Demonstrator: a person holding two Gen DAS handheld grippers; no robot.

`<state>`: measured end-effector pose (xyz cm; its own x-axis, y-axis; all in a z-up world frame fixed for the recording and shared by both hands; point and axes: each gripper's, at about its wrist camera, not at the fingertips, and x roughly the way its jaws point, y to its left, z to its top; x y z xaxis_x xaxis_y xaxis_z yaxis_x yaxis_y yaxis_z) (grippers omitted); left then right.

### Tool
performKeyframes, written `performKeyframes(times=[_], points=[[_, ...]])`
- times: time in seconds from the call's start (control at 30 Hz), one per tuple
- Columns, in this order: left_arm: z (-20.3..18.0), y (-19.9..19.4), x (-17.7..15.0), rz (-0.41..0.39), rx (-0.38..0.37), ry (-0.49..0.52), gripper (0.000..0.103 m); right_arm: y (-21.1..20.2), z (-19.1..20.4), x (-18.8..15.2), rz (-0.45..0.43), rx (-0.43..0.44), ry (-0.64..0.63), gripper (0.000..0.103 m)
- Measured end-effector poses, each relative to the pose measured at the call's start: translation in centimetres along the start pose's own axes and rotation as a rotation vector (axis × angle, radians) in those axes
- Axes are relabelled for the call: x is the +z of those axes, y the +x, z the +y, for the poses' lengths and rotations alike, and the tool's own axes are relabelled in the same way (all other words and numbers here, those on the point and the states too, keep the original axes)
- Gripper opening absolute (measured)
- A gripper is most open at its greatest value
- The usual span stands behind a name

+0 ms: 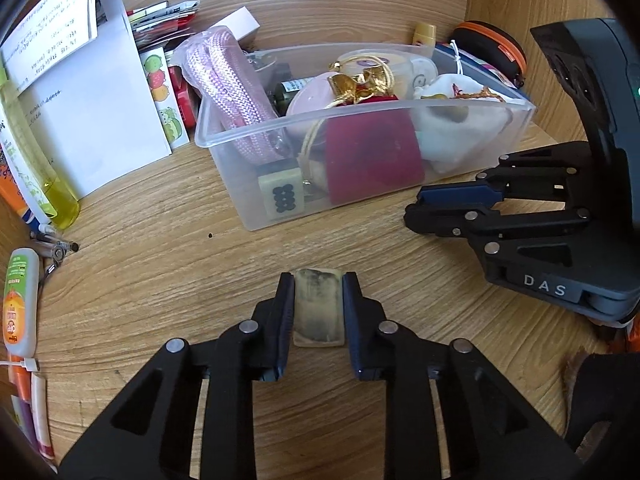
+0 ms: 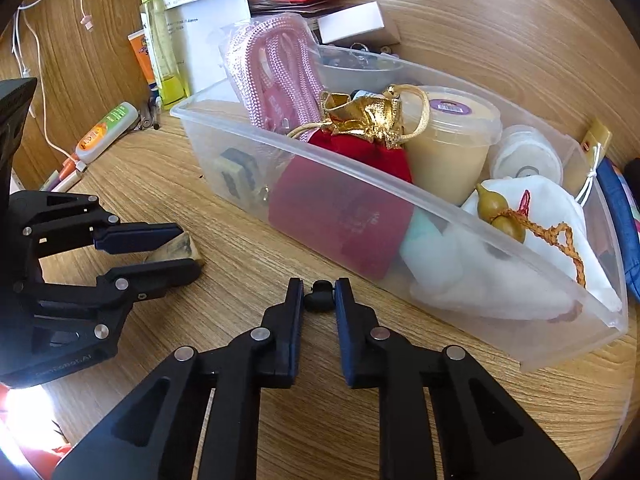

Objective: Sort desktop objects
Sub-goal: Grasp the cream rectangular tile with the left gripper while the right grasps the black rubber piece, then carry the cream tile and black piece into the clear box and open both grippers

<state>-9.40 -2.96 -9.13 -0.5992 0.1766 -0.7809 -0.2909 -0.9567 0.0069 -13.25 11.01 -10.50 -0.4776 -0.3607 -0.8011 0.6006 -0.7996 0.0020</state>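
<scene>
The left gripper (image 1: 319, 292) clamps a stiff, light block (image 1: 318, 307) by its long sides on the near desk (image 1: 160, 280). The right gripper (image 2: 319, 294) pinches a small, slippery black clip (image 2: 318, 291) before the bin (image 2: 520, 280).

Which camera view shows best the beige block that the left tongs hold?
The left wrist view: the beige block lies centred between the left tongs, its whole top visible. The right wrist view shows only one end of it, beside the finger.
</scene>
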Motion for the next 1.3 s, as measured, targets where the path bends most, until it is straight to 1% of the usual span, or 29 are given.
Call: performKeyframes(times=[0.17,0.3,0.4,0.53,0.93,1.3], points=[[-0.2,-0.3,-0.2,-0.001,-0.002,-0.023,0.023,-0.4,0.5,-0.1,-0.007,0.006,-0.01,0.014],[-0.8,-0.4,-0.4,-0.014,0.008,-0.051,0.023,-1.5,0.7,-0.3,-0.039,0.022,-0.01,0.014],[-1.5,-0.8,-0.5,-0.031,0.022,-0.056,0.023,-2.4,0.8,-0.5,-0.056,0.025,-0.011,0.014],[-2.2,-1.5,-0.3,-0.061,0.019,-0.063,0.023,-3.6,0.6,-0.7,-0.082,0.032,-0.001,0.014],[-3.6,-2.6,1.9,-0.139,0.021,-0.122,0.023,-7.5,-1.9,-1.3,-0.154,0.011,0.044,0.014],[-2.7,-4.4,4.2,-0.215,0.026,-0.156,0.023,-10.0,-4.1,-1.1,-0.22,-0.013,0.066,0.014]])
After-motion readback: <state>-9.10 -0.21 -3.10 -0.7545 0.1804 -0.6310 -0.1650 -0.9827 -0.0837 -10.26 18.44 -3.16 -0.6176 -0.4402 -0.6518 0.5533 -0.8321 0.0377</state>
